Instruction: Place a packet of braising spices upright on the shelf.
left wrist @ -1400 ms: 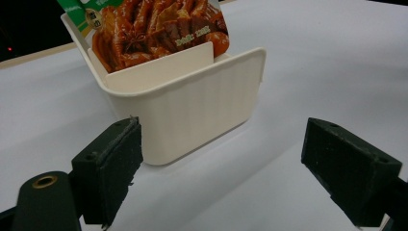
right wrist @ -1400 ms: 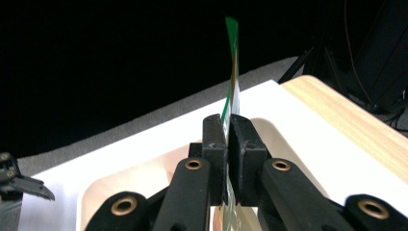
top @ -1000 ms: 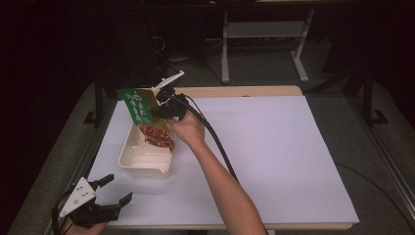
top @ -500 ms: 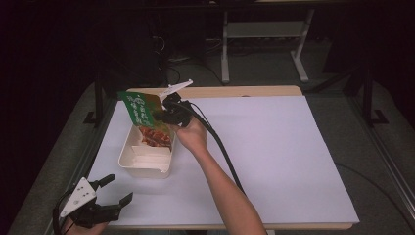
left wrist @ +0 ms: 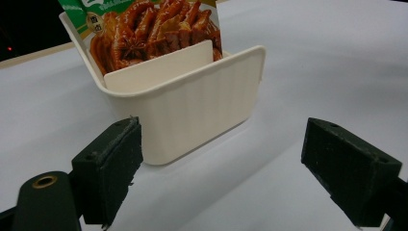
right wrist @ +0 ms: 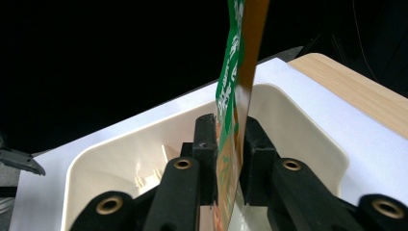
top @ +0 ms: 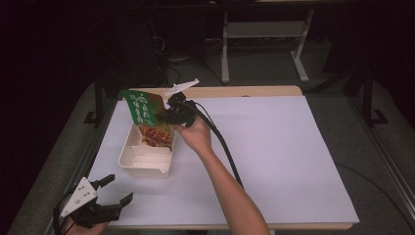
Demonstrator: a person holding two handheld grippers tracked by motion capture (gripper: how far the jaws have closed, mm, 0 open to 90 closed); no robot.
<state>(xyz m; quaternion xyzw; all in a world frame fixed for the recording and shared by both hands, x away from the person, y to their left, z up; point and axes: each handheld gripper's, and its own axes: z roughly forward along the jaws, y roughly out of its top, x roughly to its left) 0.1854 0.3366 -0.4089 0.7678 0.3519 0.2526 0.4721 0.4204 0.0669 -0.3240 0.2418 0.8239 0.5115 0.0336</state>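
A green snack packet [top: 141, 108] printed with brown braised food stands tilted, its lower end inside a cream plastic tub [top: 147, 165] on the white table cover. My right gripper [top: 171, 115] reaches it from the right. Its jaws have just been opening. In the right gripper view the packet [right wrist: 235, 57] stands edge-on between the pads of that gripper [right wrist: 231, 139], with a thin dark gap on its right side. My left gripper [top: 120, 188] rests open near the front left corner. In its own view this gripper [left wrist: 226, 163] faces the tub [left wrist: 192, 115] and the packet [left wrist: 154, 24].
A low white divider [left wrist: 159, 67] crosses the tub in front of the packet. The white cover [top: 274, 156] stretches wide to the right of the tub. A bare wooden strip [top: 244, 91] runs along the far edge. The right gripper's black cable [top: 222, 147] trails along the forearm.
The right hand has come slightly lower and nearer with the packet, whose lower end now sits deeper in the tub. The left gripper has not moved.
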